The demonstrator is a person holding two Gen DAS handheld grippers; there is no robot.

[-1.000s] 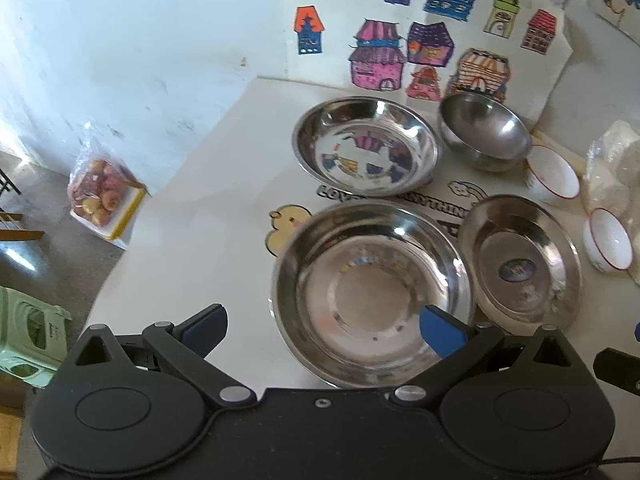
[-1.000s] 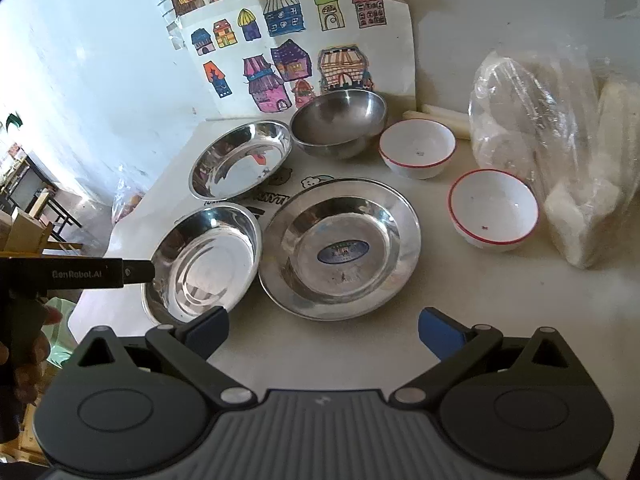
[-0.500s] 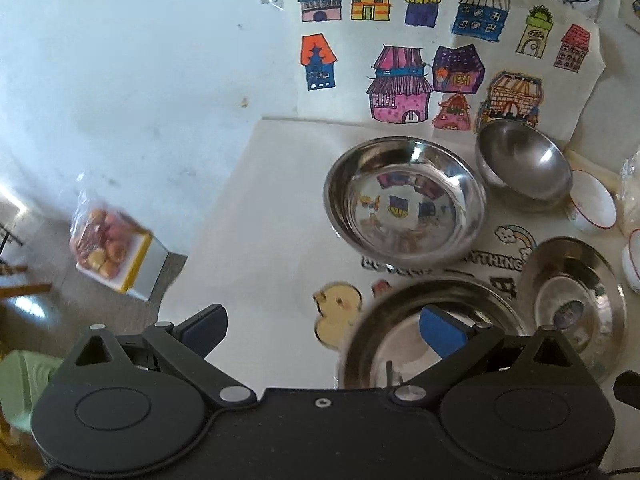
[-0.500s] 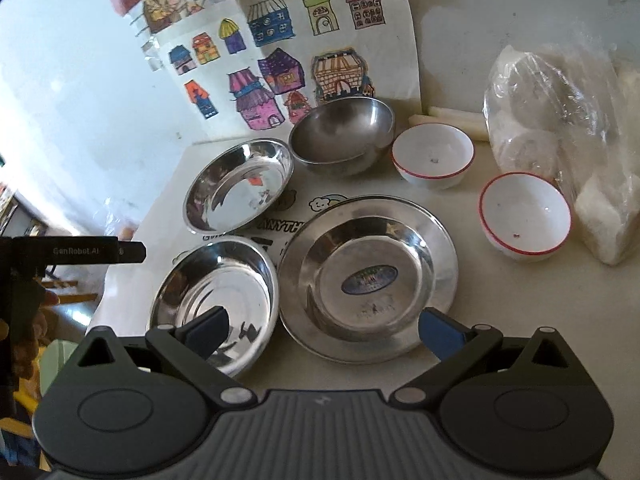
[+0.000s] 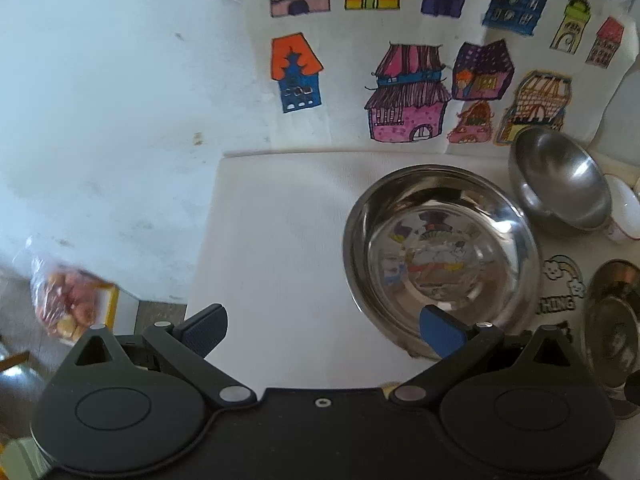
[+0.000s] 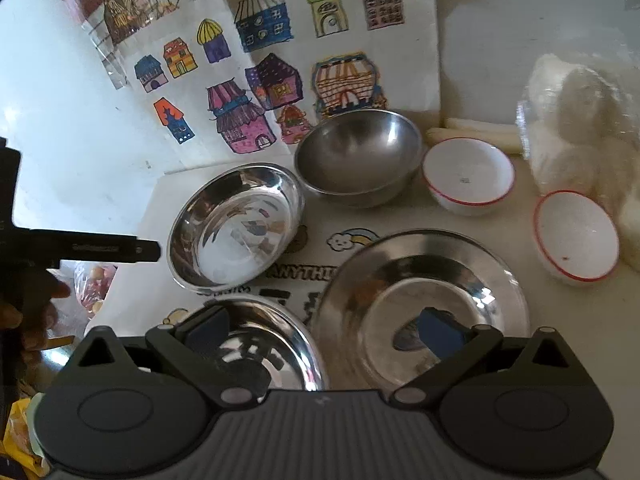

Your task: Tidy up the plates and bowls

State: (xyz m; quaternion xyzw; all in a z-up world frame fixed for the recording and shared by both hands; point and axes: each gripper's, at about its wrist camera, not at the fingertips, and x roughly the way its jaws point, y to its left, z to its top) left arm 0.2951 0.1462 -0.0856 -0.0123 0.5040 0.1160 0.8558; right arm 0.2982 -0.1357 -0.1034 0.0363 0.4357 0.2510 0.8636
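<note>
Both claws stand wide apart and hold nothing. The left claw (image 5: 322,330) hangs over the white worktop (image 5: 280,220), its right finger above the near rim of a shallow steel dish (image 5: 438,256). The right claw (image 6: 322,330) hovers over a second steel dish (image 6: 256,352) and a flat steel plate (image 6: 424,304). Behind these sit a deep steel bowl (image 6: 358,158) and two red-rimmed white bowls (image 6: 468,176), one beside a plastic bag (image 6: 580,120).
</note>
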